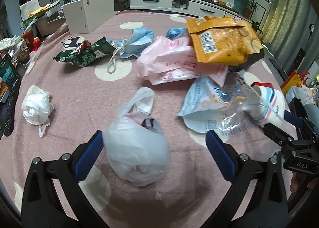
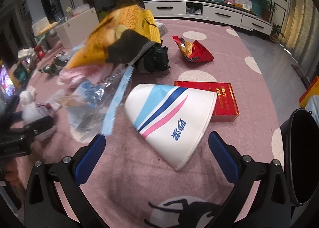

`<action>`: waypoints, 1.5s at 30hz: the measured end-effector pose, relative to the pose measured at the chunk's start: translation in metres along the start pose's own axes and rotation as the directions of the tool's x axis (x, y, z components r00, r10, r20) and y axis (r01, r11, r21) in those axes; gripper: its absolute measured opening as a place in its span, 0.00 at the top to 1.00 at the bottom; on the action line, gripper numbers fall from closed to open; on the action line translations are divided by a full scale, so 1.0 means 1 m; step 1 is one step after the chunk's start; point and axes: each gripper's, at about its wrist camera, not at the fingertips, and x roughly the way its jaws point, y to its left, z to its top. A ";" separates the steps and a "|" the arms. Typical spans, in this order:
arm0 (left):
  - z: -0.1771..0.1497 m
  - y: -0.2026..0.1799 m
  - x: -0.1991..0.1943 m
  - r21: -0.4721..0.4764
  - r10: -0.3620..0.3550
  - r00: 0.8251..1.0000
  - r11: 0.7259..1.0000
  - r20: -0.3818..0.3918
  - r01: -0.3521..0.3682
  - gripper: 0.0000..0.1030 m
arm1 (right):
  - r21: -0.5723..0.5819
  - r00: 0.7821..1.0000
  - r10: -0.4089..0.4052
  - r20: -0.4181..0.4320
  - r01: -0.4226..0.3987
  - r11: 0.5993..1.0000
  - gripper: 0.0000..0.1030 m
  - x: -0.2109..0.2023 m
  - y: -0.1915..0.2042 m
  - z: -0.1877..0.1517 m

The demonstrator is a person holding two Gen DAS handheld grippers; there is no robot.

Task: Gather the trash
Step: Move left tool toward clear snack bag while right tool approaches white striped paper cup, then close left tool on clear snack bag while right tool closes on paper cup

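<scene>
Mixed plastic, paper and foil trash on matt woven cloth

Pink tablecloth (image 1: 65,108) soft, matt, fine ribbed weave; knotted white bag (image 1: 135,148) thin translucent plastic film, crinkled; tissue wad (image 1: 36,108) matt crumpled paper; orange snack bag (image 1: 221,42) glossy printed film; paper cup (image 2: 171,116) smooth, slight sheen; red box (image 2: 224,98) glossy card, gold foil print; red wrapper (image 2: 194,51) shiny foil; gripper pads (image 2: 223,156) blue, ribbed, matt

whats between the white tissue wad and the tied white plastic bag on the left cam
Nothing: in the left wrist view only bare pink tablecloth lies between the tissue wad and the tied plastic bag, which sits between the open left gripper's fingers.
</scene>
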 end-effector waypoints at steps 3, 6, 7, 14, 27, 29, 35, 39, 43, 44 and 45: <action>0.000 -0.001 -0.003 0.004 -0.016 1.000 1.000 0.006 0.016 0.02 | -0.005 1.000 -0.004 0.009 0.004 1.000 0.02 -0.007 0.001 -0.001; -0.001 -0.004 -0.007 0.009 -0.028 1.000 1.000 0.011 0.027 0.02 | -0.003 1.000 -0.007 0.012 0.007 1.000 0.02 -0.011 0.002 0.000; -0.001 -0.004 -0.007 0.010 -0.026 1.000 1.000 0.009 0.026 0.02 | 0.002 1.000 -0.005 0.013 0.005 1.000 0.02 -0.012 0.001 0.001; -0.001 -0.003 -0.008 0.008 -0.044 0.999 0.999 0.011 0.044 0.02 | 0.020 0.999 -0.015 0.029 0.014 1.000 0.02 -0.017 -0.003 0.001; 0.004 -0.008 -0.017 -0.004 -0.095 0.995 0.995 0.022 0.095 0.02 | 0.009 0.997 -0.023 0.067 0.023 1.000 0.02 -0.038 0.000 0.011; 0.006 -0.011 -0.017 -0.012 -0.100 0.995 0.995 0.019 0.100 0.02 | 0.019 0.997 -0.036 0.066 0.035 0.999 0.02 -0.041 -0.001 0.021; 0.017 -0.020 -0.015 -0.048 -0.120 0.993 0.992 0.010 0.120 0.02 | 0.054 0.996 0.007 0.087 -0.012 0.998 0.02 -0.048 -0.012 0.053; 0.017 -0.027 -0.012 -0.083 -0.137 0.991 0.987 0.007 0.137 0.02 | 0.088 0.998 -0.009 0.062 0.003 0.996 0.04 -0.036 -0.024 0.046; 0.015 -0.030 -0.013 -0.125 -0.147 0.989 0.981 0.027 0.149 0.03 | 0.143 0.998 0.065 0.007 -0.065 0.988 0.12 -0.023 -0.039 0.031; 0.015 -0.030 -0.014 -0.134 -0.154 0.987 0.978 0.034 0.158 0.03 | 0.153 0.996 0.086 0.003 -0.086 0.985 0.13 -0.022 -0.043 0.030; 0.015 -0.031 -0.016 -0.141 -0.172 0.984 0.974 0.042 0.176 0.03 | 0.155 0.995 0.094 0.009 -0.095 0.983 0.15 -0.023 -0.045 0.030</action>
